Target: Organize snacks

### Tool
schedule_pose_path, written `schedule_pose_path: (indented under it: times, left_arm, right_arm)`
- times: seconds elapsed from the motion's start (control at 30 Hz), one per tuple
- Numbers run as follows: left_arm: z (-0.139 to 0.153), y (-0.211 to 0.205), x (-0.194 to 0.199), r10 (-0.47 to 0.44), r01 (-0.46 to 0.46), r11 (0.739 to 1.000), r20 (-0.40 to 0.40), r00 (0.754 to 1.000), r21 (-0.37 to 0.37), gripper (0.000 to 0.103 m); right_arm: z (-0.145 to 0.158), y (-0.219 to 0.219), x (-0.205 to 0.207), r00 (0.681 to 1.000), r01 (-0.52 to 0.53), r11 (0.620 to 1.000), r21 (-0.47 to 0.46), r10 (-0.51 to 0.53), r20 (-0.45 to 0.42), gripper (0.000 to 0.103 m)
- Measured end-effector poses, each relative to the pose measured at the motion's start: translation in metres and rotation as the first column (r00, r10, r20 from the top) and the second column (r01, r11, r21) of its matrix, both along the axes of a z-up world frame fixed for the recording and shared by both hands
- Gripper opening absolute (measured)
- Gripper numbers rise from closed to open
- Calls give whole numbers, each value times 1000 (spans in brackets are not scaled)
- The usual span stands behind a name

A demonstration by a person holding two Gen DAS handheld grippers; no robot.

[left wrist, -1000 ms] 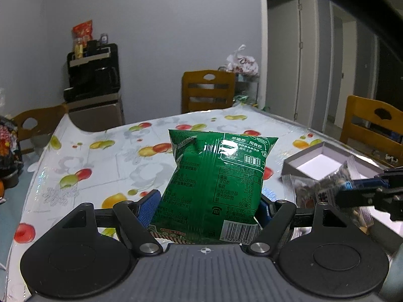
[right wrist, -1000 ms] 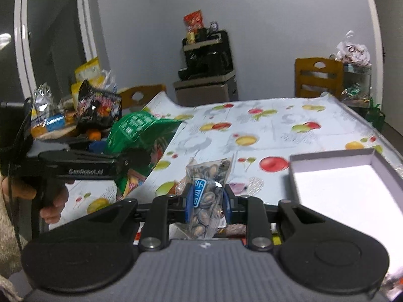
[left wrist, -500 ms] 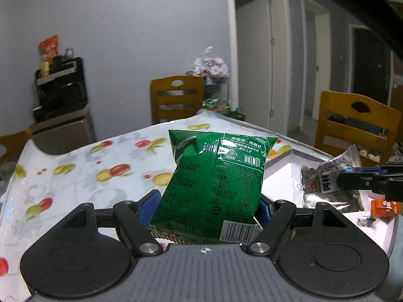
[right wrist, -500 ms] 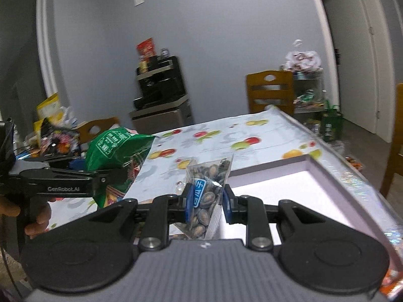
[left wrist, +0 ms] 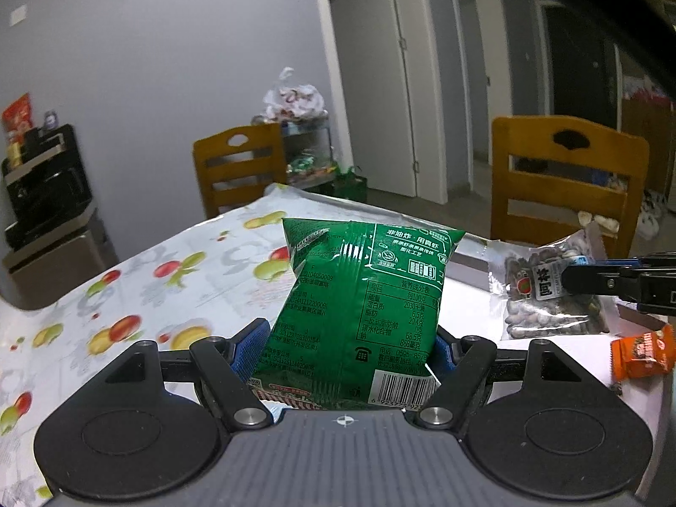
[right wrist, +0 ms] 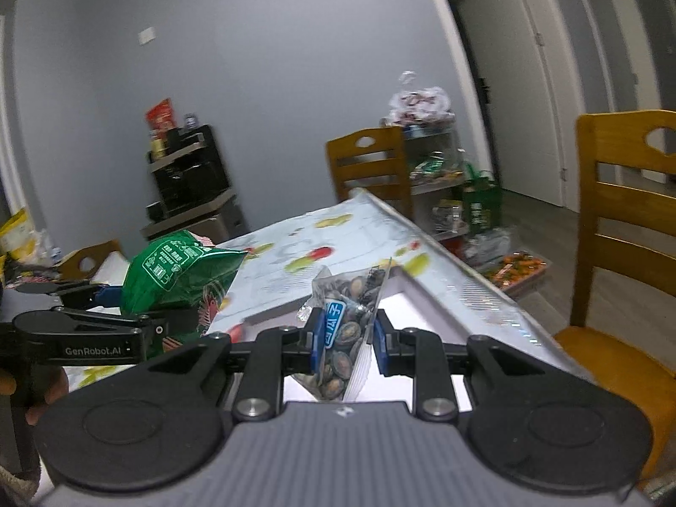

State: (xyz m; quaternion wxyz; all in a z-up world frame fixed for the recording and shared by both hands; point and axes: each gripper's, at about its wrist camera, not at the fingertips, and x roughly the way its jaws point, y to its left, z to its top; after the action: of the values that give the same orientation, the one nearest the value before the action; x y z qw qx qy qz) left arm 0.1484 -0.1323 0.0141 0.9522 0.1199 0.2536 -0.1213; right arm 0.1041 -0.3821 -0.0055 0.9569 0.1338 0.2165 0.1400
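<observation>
My left gripper (left wrist: 352, 348) is shut on a green snack bag (left wrist: 363, 308), which stands upright between the blue pads and is held above the table. My right gripper (right wrist: 344, 340) is shut on a clear packet of seeds (right wrist: 344, 329) with a blue label. Seen from the left wrist, the seed packet (left wrist: 545, 291) hangs over the white box (left wrist: 473, 312) at the right, pinched by the right gripper's black fingers (left wrist: 600, 281). In the right wrist view the green bag (right wrist: 177, 270) and the left gripper (right wrist: 126, 317) are at the left, beside the white box (right wrist: 426, 321).
An orange wrapped snack (left wrist: 642, 350) lies in the box at the right edge. The fruit-print tablecloth (left wrist: 126, 308) covers the table. Wooden chairs (left wrist: 566, 181) (right wrist: 625, 211) stand close to the table's right side and far end. A hand (right wrist: 38, 393) grips the left tool.
Both grippers have swung right across the table, from the open cloth to over the white box, each keeping its packet. The orange snack in the box has come into view.
</observation>
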Motion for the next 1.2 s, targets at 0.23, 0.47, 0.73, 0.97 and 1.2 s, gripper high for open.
schedule_pose_path:
  times: [0.23,0.47,0.73,0.97,1.2]
  left_arm:
    - [-15,-43,37,-76,77,993,-20,997,85,75]
    - [-34,-71,73,-107,112,988,-58,993,104,75]
    - [-46,-86,86,-145,152,981,-67,987,120,75]
    - [-55,-90,91,-161,170,977,-79,984,127,75]
    - [-59,-89,95,-164,176,977,-100,981,119,75]
  right_arm:
    - [-16,-21,17,995,78,996,42,-76,-59,23]
    - [-29,-19,32,991,101,995,3,-100,-94,23]
    - [-38,-15,42,987,114,993,-12,-114,-113,23]
    - [-43,-9,48,983,114,993,-24,-116,-144,23]
    - [-43,-7,56,973,123,992,-29,-127,-192,23]
